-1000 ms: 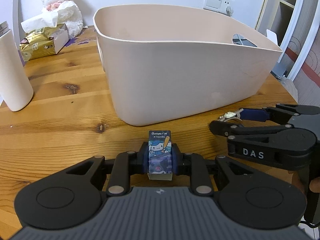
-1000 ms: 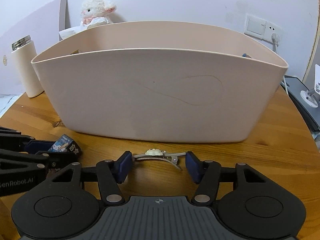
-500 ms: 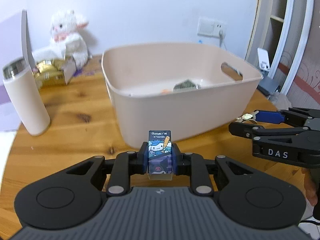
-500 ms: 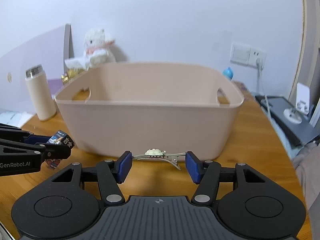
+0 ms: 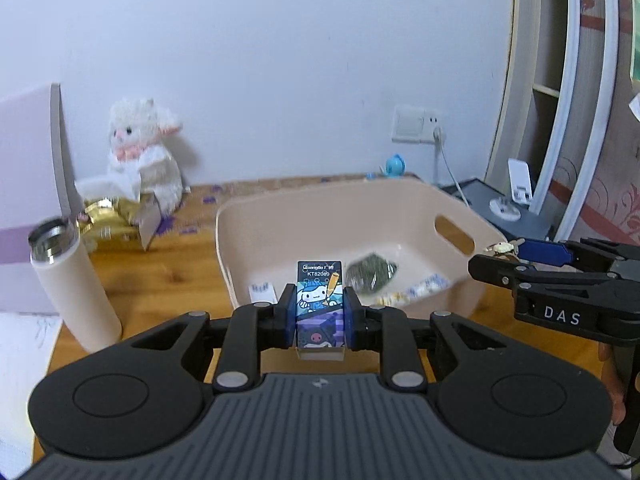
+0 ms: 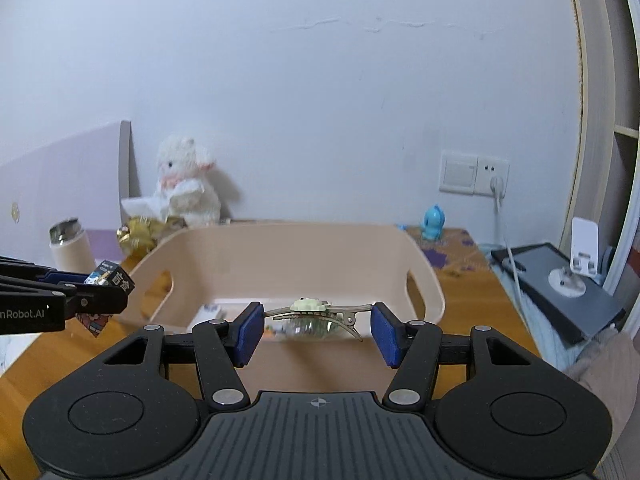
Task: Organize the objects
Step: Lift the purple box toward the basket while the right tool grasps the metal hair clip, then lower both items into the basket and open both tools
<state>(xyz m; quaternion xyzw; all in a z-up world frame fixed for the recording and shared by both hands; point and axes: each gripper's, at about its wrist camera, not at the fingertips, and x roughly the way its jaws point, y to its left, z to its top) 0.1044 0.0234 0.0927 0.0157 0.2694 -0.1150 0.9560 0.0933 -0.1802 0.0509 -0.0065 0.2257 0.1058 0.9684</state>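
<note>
My left gripper (image 5: 319,316) is shut on a small cartoon-printed box (image 5: 319,304), held upright above the near rim of the beige bin (image 5: 460,208). My right gripper (image 6: 316,330) is shut on a metal hair clip (image 6: 316,309) with a pale flower, lying crosswise between the blue pads, above the bin's (image 6: 424,276) near edge. Each gripper shows in the other's view: the right gripper (image 5: 504,250) with the clip at right, the left gripper (image 6: 104,288) with the box (image 6: 108,278) at left. Inside the bin lie a dark crumpled packet (image 5: 370,274) and small wrapped items.
A white flask (image 5: 68,280) stands on the wooden table at left. A plush lamb (image 5: 140,148) and a gold tissue pack (image 5: 108,220) sit at the back left. A blue toy (image 6: 432,226), a wall socket with cable and a dark device (image 6: 560,288) are at the right.
Both grippers have risen well above the table with their objects held, so the inside of the bin has come into view. Neither grip has changed.
</note>
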